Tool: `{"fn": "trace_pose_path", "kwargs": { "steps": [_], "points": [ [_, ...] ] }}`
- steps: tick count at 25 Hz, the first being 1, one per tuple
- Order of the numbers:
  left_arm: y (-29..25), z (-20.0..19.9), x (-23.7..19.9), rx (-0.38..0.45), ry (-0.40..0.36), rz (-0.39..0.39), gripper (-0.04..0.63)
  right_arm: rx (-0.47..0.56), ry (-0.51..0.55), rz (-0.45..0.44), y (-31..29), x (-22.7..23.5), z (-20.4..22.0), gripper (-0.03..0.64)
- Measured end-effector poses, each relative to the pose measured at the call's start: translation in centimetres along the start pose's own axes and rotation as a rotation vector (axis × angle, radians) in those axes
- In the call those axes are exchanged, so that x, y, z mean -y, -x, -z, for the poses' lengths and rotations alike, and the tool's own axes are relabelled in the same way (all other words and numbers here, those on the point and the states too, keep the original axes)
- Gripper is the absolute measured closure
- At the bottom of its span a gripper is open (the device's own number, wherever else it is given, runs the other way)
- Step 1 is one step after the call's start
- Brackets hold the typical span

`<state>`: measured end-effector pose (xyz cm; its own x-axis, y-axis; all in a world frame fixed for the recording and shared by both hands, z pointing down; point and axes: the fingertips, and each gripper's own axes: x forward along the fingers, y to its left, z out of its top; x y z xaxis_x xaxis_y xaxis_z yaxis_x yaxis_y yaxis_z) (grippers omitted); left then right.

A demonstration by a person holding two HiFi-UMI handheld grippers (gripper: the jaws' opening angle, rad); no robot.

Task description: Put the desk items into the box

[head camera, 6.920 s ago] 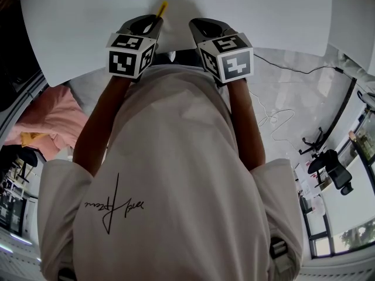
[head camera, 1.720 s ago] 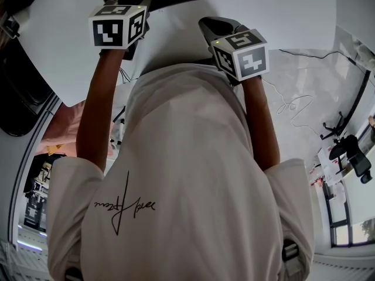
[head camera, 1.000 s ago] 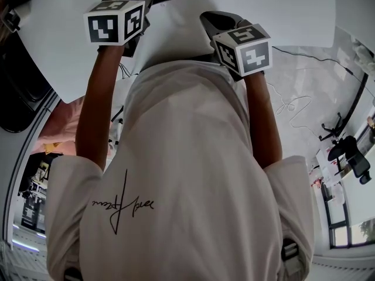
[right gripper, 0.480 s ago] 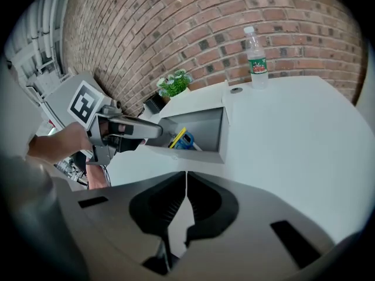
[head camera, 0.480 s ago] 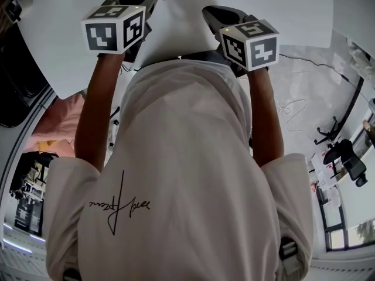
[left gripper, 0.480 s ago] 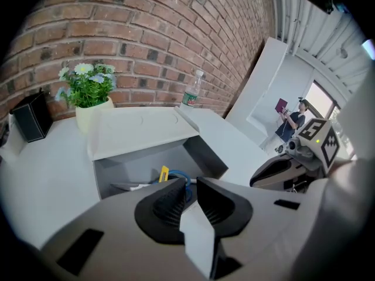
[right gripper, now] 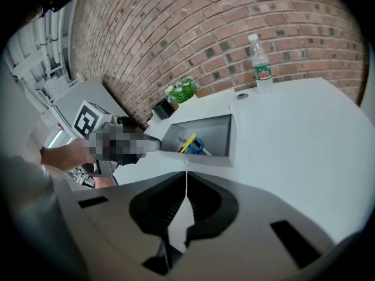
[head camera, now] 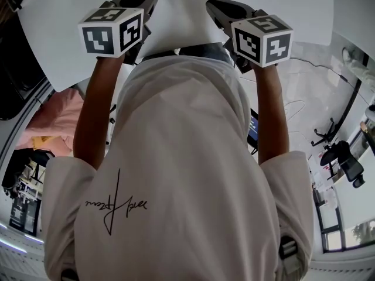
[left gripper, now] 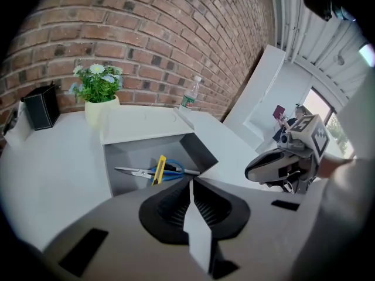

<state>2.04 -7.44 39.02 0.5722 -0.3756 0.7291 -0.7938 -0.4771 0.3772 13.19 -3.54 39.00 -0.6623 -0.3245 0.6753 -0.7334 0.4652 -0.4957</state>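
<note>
**Status.** The left hand-held gripper [left gripper: 191, 183] has its jaws pressed together with nothing between them. The right hand-held gripper [right gripper: 186, 174] is likewise closed and empty. Both hang side by side over the near edge of the worktop [left gripper: 47, 163], angled down toward the box [left gripper: 135, 151]. The scissors [left gripper: 137, 171] and the yellow utility knife [left gripper: 159, 170] lie inside the box, with the knife resting across the blue scissor handles.

**Hazards.**
- Closed jaws: an approach to any further item without opening first is likely to shove it rather than grasp it.
- Proximity: the two grippers are near each other, so a crossing reach probably brings them into contact.
- Box flap: the lid flap [left gripper: 140, 124] is folded back on the far side. A low pass can catch it and shift the box, which looks light.
- Sharp contents: a reach into the box risks snagging the scissors or the knife and dragging them out.

**Surroundings.** A water bottle [right gripper: 261, 63] stands upright beyond one far corner of the box, close to the brick wall [left gripper: 152, 34]. It is tall and narrow, so it probably tips at a nudge. A potted plant [left gripper: 96, 92] stands just behind the flap. A black holder [left gripper: 41, 107] sits further along, apart from the plant. No object stands between the grippers and the box opening.
</note>
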Motion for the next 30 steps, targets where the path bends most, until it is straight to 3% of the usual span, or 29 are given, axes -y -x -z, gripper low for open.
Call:
{"fn": "trace_pose_path", "kwargs": {
  "steps": [17,30],
  "points": [
    [4.6,3.9,0.1,0.062,-0.025,0.002,0.589,0.020,0.079,-0.024,-0.6,-5.0,1.5,0.592],
    [7.9,4.3,1.5,0.117,-0.045,0.000,0.589,0.061,0.111,-0.019,0.7,-7.2,1.7,0.592]
  ]
}}
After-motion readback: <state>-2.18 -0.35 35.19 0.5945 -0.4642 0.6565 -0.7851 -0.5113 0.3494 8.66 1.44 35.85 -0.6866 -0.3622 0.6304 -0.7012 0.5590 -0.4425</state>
